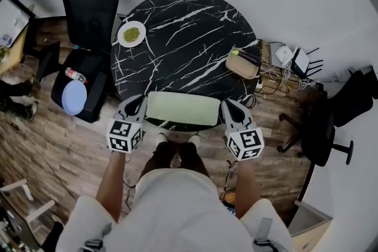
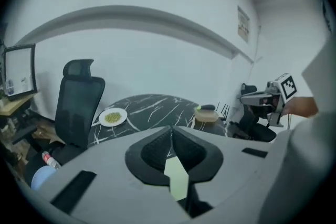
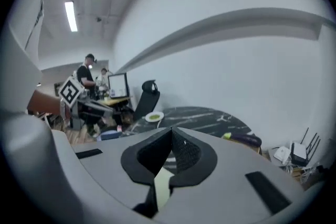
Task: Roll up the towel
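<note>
- The left gripper (image 2: 171, 136) has its jaws clenched on a thin bit of the pale green towel (image 2: 177, 181). That bit sticks out below the pads.
- The right gripper (image 3: 172, 136) has its jaws clenched on the towel too, at the other short end.
- The towel is stretched flat between the two grippers. Its far long side is over the near rim of the round black tabletop (image 1: 183, 26). I cannot tell if the towel touches the top.
- Each grip looks like it is on a small edge bit only. If one hand pulls away from the towel too hard, that end can slip out. Then the towel can drop to the wood floor (image 1: 77, 144) on its near side.
- If the hands come closer to each other, the towel can sag in the middle. A roll would then start crooked, I think.
- Past the towel's far side the tabletop is bare for a good way. There is room to lay the towel flat and roll it.
- Far past the towel's left end sits a plate (image 1: 131, 33) with green food. Past its right end, and nearer, sits a tan basket (image 1: 243, 63). I think the basket is the one a wide swing could bump.
- Left of the towel stands a black chair (image 1: 88, 3). Right of the towel are cables (image 1: 277, 77) on the floor. Both are well apart from the towel.
- The person's feet (image 1: 176, 141) are just by the towel's near side, so there is little room to pull back.
</note>
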{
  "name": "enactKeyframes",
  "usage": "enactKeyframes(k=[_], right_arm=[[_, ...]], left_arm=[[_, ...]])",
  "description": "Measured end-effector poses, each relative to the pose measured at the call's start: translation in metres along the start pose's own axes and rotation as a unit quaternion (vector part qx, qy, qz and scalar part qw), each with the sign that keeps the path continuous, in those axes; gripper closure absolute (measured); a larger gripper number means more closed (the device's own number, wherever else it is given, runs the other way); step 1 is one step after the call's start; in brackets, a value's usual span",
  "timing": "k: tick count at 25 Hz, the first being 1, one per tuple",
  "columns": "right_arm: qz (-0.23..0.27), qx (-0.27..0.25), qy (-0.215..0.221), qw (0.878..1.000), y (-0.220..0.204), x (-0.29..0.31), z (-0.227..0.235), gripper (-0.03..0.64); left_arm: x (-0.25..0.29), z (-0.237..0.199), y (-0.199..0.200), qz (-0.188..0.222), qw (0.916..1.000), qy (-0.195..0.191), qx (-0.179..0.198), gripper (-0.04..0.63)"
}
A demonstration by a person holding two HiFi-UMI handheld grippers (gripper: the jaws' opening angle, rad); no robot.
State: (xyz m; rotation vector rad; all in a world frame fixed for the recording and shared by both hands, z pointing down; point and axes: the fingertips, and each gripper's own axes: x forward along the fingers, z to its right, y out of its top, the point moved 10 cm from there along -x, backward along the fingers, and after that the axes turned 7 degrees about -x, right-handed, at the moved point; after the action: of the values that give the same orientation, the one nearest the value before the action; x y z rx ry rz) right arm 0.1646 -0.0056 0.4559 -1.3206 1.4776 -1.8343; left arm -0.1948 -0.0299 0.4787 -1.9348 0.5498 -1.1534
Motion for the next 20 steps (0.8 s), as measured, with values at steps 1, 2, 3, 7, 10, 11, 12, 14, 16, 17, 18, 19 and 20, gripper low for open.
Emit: enactKeyframes(k=[1,2,3,7,10,11,12,14,16,17,18,19,20], right_arm=[[0.029,0.003,0.0,1.0,0.016,-0.006,-0.006,0.62],[0.055,0.001,0.003,0.998,0.033,-0.013,-0.011,0.62],[0.077,-0.007,0.006,0.997,0.05,-0.018,-0.017,0.62],[0.145,-0.06,0.023,0.987,0.108,-0.042,-0.033,0.62],[0.19,-0.091,0.031,0.977,0.141,-0.068,-0.045,0.621],[0.204,-0.097,0.031,0.974,0.148,-0.076,-0.048,0.62],[0.215,-0.101,0.031,0.971,0.154,-0.083,-0.052,0.62],[0.227,-0.101,0.032,0.968,0.157,-0.095,-0.058,0.621],[0.231,-0.094,0.041,0.967,0.156,-0.104,-0.063,0.621],[0.234,-0.089,0.045,0.967,0.156,-0.107,-0.064,0.621],[0.237,-0.084,0.047,0.967,0.156,-0.109,-0.064,0.621],[0.24,-0.078,0.048,0.966,0.157,-0.111,-0.063,0.621],[0.243,-0.071,0.048,0.966,0.158,-0.113,-0.063,0.621]], left_arm=[[-0.01,0.01,0.01,0.022,0.9995,-0.016,0.013,0.585],[-0.02,0.019,0.021,0.043,0.9981,-0.032,0.032,0.588],[-0.029,0.028,0.032,0.063,0.9956,-0.043,0.053,0.592],[-0.069,0.055,0.085,0.156,0.9821,-0.061,0.085,0.592],[-0.102,0.075,0.109,0.215,0.9691,-0.095,0.074,0.594],[-0.109,0.081,0.112,0.225,0.9655,-0.105,0.079,0.594],[-0.113,0.086,0.112,0.229,0.963,-0.112,0.087,0.594],[-0.116,0.093,0.105,0.228,0.9622,-0.115,0.095,0.594],[-0.123,0.097,0.094,0.224,0.9642,-0.118,0.08,0.594],[-0.127,0.098,0.09,0.223,0.9645,-0.122,0.069,0.594],[-0.13,0.097,0.087,0.224,0.9644,-0.127,0.06,0.594],[-0.133,0.095,0.085,0.224,0.9643,-0.131,0.052,0.594],[-0.135,0.094,0.084,0.225,0.9645,-0.131,0.047,0.594]])
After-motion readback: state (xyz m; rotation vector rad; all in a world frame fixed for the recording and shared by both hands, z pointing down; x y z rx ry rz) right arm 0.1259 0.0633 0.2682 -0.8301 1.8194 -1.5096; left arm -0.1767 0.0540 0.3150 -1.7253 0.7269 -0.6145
